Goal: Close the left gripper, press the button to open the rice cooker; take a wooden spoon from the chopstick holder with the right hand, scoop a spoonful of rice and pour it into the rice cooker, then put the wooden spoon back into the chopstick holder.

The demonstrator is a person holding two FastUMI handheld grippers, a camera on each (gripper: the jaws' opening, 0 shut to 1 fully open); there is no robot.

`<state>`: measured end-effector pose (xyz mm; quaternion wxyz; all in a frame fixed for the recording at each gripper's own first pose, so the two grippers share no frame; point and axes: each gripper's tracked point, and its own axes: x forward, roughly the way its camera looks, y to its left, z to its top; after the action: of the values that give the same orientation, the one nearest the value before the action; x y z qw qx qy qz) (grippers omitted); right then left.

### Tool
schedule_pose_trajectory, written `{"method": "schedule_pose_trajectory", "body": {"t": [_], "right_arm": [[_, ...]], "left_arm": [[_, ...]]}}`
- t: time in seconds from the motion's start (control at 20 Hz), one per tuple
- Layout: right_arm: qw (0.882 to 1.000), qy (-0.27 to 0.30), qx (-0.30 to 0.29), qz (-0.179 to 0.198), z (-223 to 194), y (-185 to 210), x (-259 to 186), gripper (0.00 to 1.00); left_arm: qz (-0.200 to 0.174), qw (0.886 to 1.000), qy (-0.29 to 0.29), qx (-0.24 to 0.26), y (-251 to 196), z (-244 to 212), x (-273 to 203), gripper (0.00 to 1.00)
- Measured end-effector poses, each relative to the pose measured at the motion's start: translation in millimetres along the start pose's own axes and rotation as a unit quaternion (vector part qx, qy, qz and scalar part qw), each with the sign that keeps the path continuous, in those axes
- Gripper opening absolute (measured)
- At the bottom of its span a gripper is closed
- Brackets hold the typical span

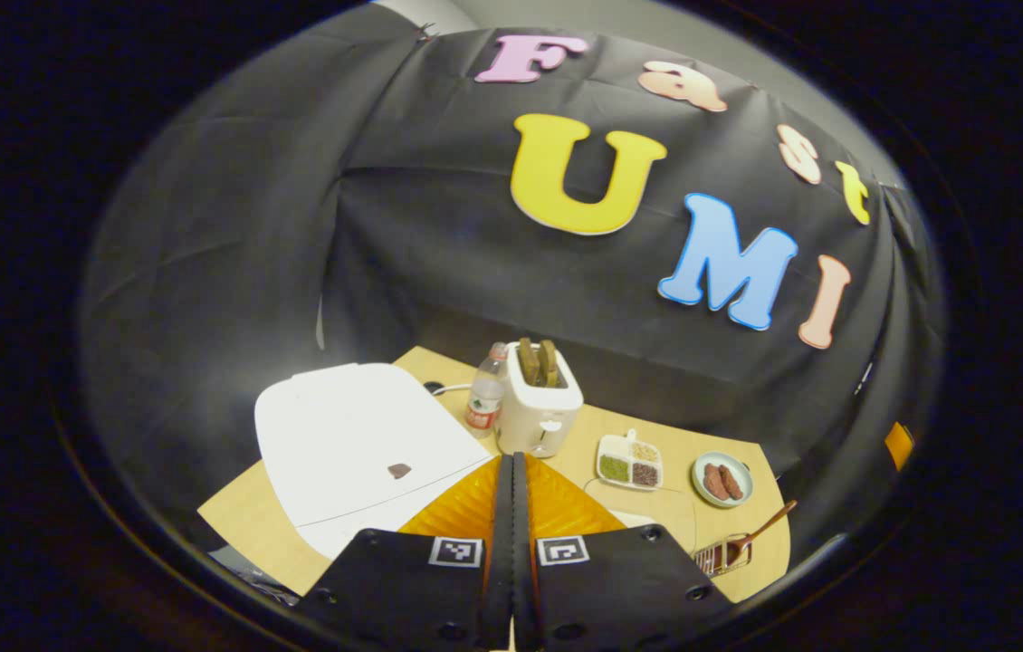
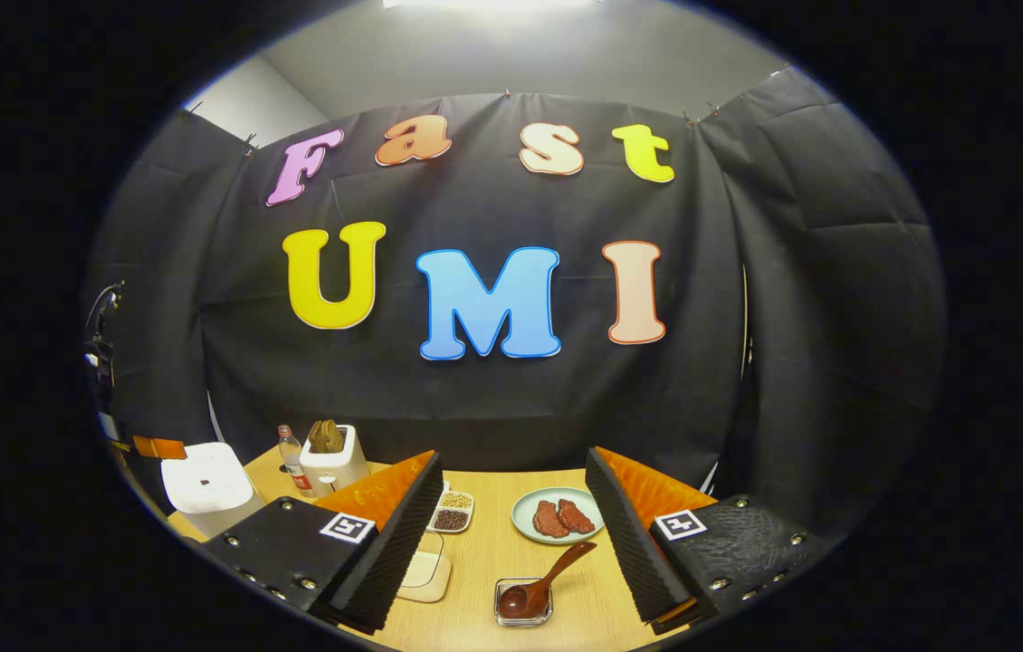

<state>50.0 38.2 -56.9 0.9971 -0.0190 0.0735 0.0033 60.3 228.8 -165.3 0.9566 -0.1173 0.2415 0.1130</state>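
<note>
Left gripper view, L to R: white rice cooker (image 1: 358,444), lid down, sits just ahead-left of the left gripper (image 1: 512,507), whose fingers are pressed together w/ nothing between them. Small dark button (image 1: 399,470) on the lid, just left of the fingertips; contact can't be told. Beyond the tips: water bottle (image 1: 485,389), white toaster (image 1: 539,407). To the right: divided grain tray (image 1: 629,460), plate w/ meat (image 1: 722,479), then wooden spoon (image 1: 760,530) leaning in a clear holder (image 1: 721,555).

Right gripper view: rice cooker (image 2: 208,484) far left, toaster (image 2: 333,460) next. Right gripper (image 2: 511,521) spread wide, empty. Between its fingers: grain tray (image 2: 453,512), a white container (image 2: 424,572) by the left finger, wooden spoon (image 2: 540,580) bowl-down in the holder (image 2: 522,602), plate (image 2: 557,514) beyond, all on the wood table (image 2: 493,543).
</note>
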Motion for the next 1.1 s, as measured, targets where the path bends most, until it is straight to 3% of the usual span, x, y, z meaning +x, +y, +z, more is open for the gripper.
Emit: {"method": "schedule_pose_trajectory", "body": {"t": [0.2, 0.35, 0.7, 1.05, 1.1], "right_arm": [[1.0, 0.015, -0.01, -0.002, -15, 3, 1, 0.96], [1.0, 0.022, -0.014, -0.002, -20, 5, 0, 0.97], [0.999, 0.029, -0.02, -0.004, -22, 7, 3, 0.96], [0.999, 0.034, -0.02, 0.01, -25, 14, 4, 0.96], [0.999, 0.034, -0.018, 0.012, -24, 15, 4, 0.96]], "left_arm": [[0.028, 0.997, 0.049, -0.046, 57, -16, 32, 0.08], [0.05, 0.996, 0.061, -0.036, 84, -24, 56, 0.08], [0.075, 0.992, 0.096, -0.015, 96, -47, 88, 0.08], [0.096, 0.991, 0.091, 0.019, 93, -58, 86, 0.1], [0.099, 0.991, 0.089, 0.027, 95, -55, 91, 0.07]]}}
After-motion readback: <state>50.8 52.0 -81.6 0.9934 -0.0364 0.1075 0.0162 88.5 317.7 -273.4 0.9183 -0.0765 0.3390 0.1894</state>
